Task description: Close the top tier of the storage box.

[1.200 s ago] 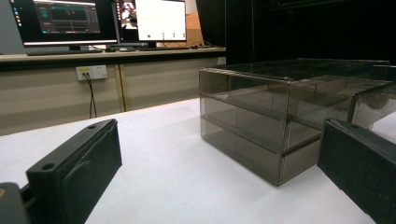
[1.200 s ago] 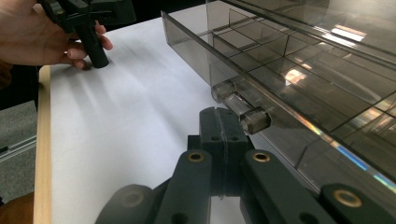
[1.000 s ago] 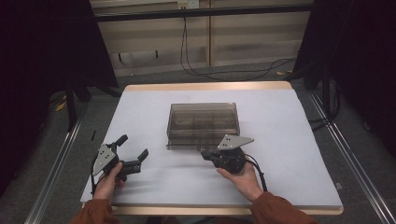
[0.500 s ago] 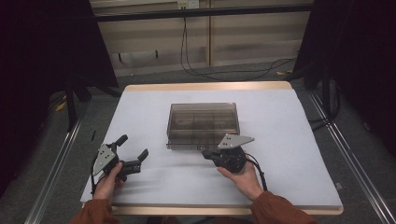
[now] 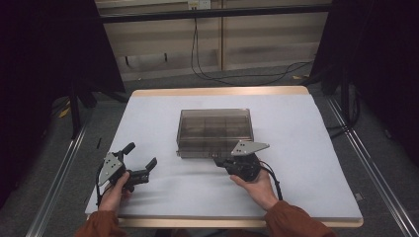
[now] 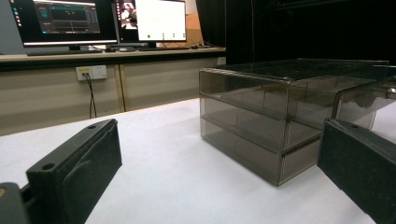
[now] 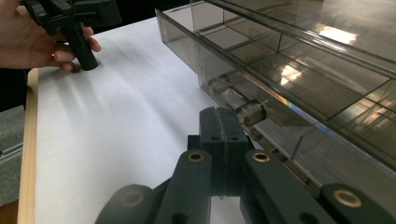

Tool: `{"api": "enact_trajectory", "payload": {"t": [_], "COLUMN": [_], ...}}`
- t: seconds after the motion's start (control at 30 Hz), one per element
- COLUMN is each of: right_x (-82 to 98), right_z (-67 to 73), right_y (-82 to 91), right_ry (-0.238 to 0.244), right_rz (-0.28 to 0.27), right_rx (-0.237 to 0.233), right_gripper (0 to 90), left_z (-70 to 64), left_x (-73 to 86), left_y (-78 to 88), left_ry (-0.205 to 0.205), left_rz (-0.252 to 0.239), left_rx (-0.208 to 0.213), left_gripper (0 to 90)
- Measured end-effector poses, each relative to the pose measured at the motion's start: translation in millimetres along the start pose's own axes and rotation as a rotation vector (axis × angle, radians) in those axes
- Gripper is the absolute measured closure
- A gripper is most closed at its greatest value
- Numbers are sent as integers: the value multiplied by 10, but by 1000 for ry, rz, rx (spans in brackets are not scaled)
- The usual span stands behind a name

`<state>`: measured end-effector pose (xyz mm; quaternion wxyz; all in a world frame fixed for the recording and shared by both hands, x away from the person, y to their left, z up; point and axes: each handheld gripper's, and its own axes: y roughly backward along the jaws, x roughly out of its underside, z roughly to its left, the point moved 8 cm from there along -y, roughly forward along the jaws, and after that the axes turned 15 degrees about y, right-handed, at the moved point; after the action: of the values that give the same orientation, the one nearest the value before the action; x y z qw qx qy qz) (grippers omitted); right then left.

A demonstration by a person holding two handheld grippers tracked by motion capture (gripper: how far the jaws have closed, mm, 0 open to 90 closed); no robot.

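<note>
Monitors (image 6: 98,21) glow on a bench behind the white table (image 5: 306,128), seen from the left gripper view. Mid-table sits a smoky clear drawer box (image 5: 215,132). The right gripper (image 7: 225,140), jaws pressed together empty, nearly touches its handle (image 7: 238,105); the left gripper (image 5: 143,165) gapes wide, well apart.

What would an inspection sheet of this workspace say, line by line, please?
Surface: white table with a wooden edge, bare around the box.
Job's things: smoky clear drawer box, bottom drawer pulled slightly out, compartments look empty.
Clutter: nothing seen.
Grippers: left gripper open, resting near the front left; right gripper jaws shut, at the drawer's front handle.
Cables: black cable trails from the right gripper; wires on the floor behind.
Surroundings: monitors on a desk, dark curtains.
</note>
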<state>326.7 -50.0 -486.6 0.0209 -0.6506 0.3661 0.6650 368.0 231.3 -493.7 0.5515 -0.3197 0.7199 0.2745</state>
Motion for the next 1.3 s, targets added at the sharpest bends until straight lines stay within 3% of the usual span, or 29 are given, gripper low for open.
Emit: {"api": "enact_trajectory", "payload": {"t": [1.3], "right_x": [-13], "right_z": [-76], "right_y": [-7], "right_ry": [-8], "right_rz": [-3], "right_rx": [24], "right_gripper": [900], "left_z": [-3], "left_x": [-1], "left_y": [-3], "left_ry": [3], "left_rz": [-2], "left_rx": [-1], "left_gripper": [0]}}
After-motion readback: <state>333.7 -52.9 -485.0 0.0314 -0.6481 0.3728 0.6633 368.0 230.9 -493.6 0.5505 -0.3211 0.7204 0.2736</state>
